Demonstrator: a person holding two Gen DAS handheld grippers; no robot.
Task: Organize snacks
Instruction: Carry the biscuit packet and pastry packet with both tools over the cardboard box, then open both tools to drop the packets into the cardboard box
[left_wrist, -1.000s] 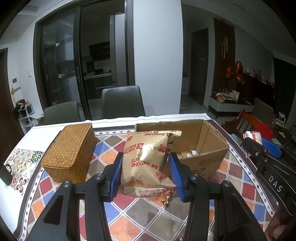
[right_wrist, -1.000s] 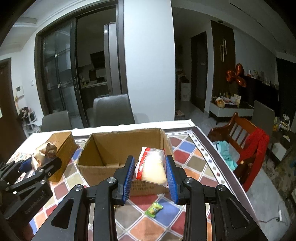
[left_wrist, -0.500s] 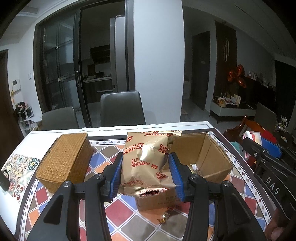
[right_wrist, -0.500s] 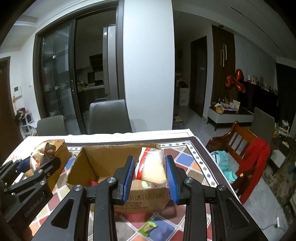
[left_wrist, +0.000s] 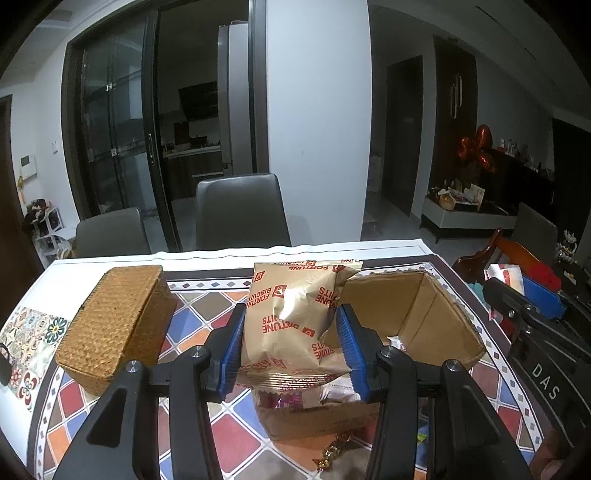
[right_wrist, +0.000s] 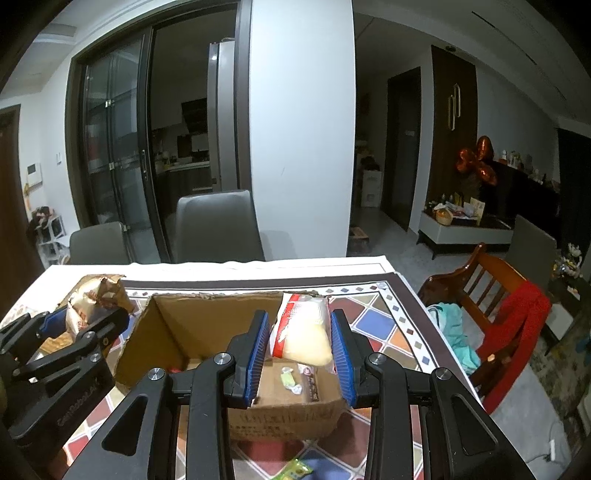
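My left gripper (left_wrist: 290, 349) is shut on a tan Fortune Biscuits bag (left_wrist: 291, 317) and holds it over the near left part of the open cardboard box (left_wrist: 436, 325). My right gripper (right_wrist: 299, 354) is shut on a clear red-and-white packet with a pale yellow snack (right_wrist: 304, 332) and holds it above the same box (right_wrist: 177, 332). Small wrapped snacks (right_wrist: 291, 382) lie on the box floor. The left gripper and its bag (right_wrist: 88, 302) show at the left of the right wrist view; the right gripper (left_wrist: 524, 306) shows at the right of the left wrist view.
A woven wicker box (left_wrist: 118, 325) stands left of the cardboard box on the tiled tablecloth (left_wrist: 207, 306). A gold-wrapped candy (left_wrist: 334, 452) and a green candy (right_wrist: 295, 470) lie in front of the box. Grey chairs (left_wrist: 240, 210) stand behind the table, a wooden chair (right_wrist: 491, 295) to the right.
Both grippers have moved forward and up with their snacks, from in front of the box to above its opening. The box interior now shows below them.
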